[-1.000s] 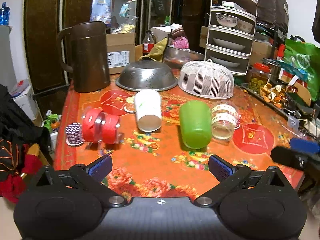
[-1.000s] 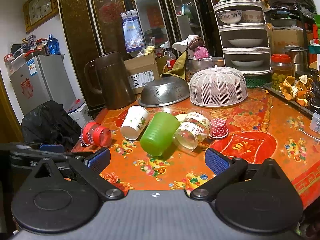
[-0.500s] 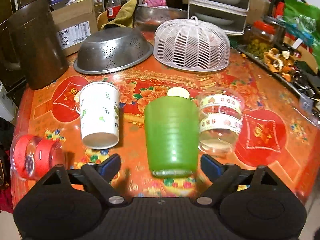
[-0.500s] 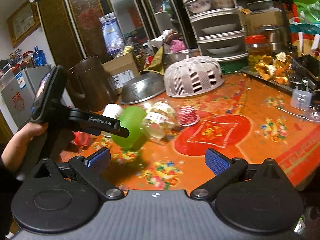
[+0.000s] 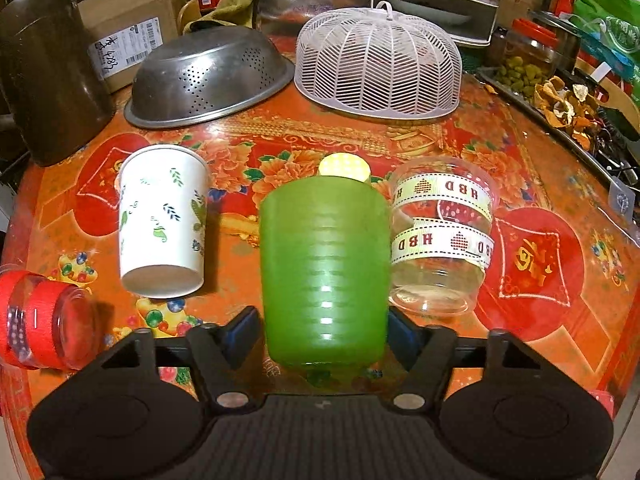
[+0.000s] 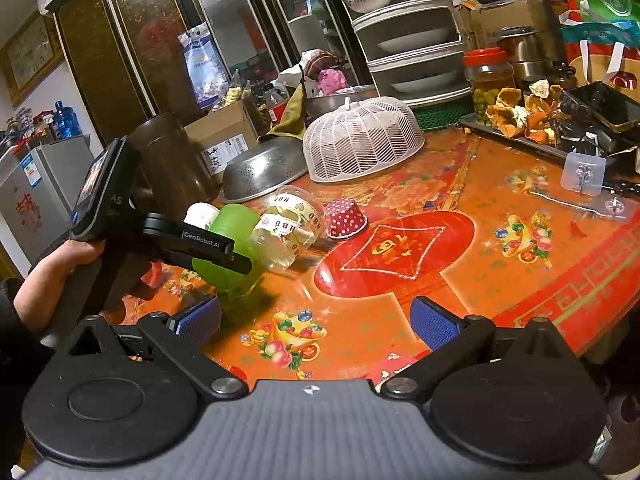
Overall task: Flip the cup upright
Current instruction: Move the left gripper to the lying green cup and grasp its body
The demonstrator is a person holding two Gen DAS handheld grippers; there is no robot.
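A green plastic cup (image 5: 324, 272) lies on its side on the orange patterned table (image 5: 552, 184), its base toward me. My left gripper (image 5: 322, 338) is open with one blue pad on each side of the cup's base end; I cannot tell if the pads touch it. In the right wrist view the green cup (image 6: 230, 232) sits between the left gripper's fingers (image 6: 212, 254). My right gripper (image 6: 316, 324) is open and empty above the table's near edge, to the right of the cup.
A white paper cup (image 5: 162, 224) lies left of the green cup, a clear ribbon-wrapped jar (image 5: 440, 236) right of it, a red jar (image 5: 44, 320) far left. A steel colander (image 5: 208, 76), white mesh food cover (image 5: 378, 60), brown jug (image 5: 44, 76) and polka-dot cup (image 6: 345, 218) stand behind.
My left gripper has moved forward and down so its open fingers now straddle the green cup. The right gripper has swung slightly right and stays open.
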